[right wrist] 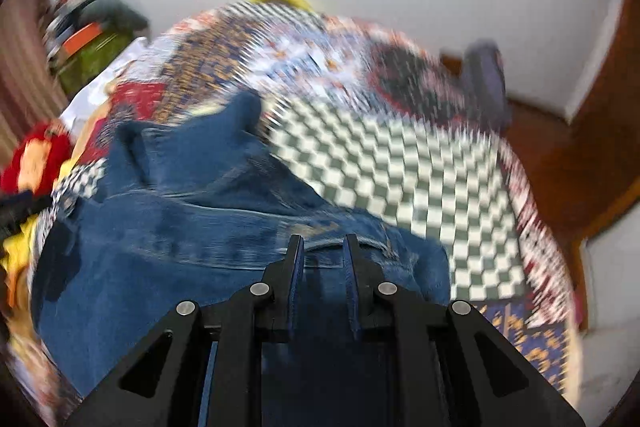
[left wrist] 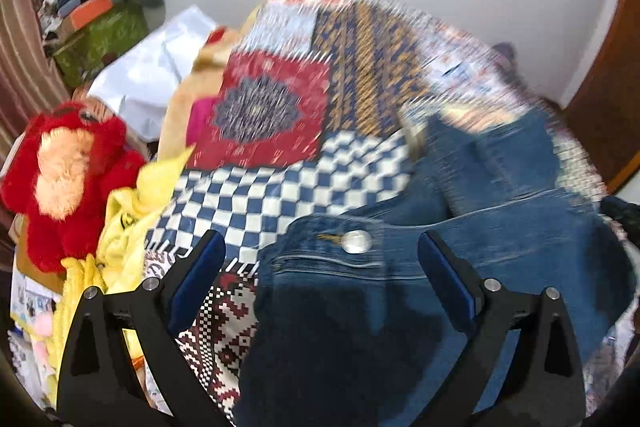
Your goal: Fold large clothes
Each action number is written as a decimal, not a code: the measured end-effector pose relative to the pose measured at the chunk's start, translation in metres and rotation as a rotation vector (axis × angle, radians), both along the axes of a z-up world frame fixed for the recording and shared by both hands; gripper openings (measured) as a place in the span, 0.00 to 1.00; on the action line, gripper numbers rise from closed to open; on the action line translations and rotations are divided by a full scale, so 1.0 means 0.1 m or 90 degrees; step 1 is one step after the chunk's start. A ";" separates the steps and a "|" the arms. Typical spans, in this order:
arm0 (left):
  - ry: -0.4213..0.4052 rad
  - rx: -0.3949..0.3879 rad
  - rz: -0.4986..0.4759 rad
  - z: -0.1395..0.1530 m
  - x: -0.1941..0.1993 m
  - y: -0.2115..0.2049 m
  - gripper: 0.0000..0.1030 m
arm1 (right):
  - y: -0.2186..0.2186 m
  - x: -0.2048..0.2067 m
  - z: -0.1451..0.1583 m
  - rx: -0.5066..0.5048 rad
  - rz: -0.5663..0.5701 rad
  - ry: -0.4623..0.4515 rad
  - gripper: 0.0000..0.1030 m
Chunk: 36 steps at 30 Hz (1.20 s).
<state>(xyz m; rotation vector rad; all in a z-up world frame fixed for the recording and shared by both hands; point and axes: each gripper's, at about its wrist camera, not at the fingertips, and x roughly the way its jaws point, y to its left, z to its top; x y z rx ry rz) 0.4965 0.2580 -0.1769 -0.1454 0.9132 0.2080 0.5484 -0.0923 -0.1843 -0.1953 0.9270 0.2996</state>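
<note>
1. The right gripper has its jaws drawn close together, pinching the waistband of the jeans; a narrow gap between them holds the denim.
2. The left gripper has its jaws spread wide and released, hanging over the waistband near the metal button, gripping nothing.
3. The jeans lie crumpled on the patchwork quilt covering the bed.
4. Denim looks heavy, thick and limp, not slippery; the stiff waistband and hems seem the best places to take hold.
</note>
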 end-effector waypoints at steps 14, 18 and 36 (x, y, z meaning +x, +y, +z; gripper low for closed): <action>0.012 0.004 -0.060 -0.06 -0.62 -0.53 0.95 | 1.07 -0.99 -0.02 0.023 0.186 0.037 0.14; 0.045 0.040 -0.070 -0.38 -0.66 -0.67 0.95 | 1.15 -0.92 -0.40 -0.058 0.173 0.041 0.14; 0.070 0.080 -0.035 -0.71 -0.78 -0.45 0.99 | 0.20 -0.78 -0.49 -0.157 0.066 0.016 0.15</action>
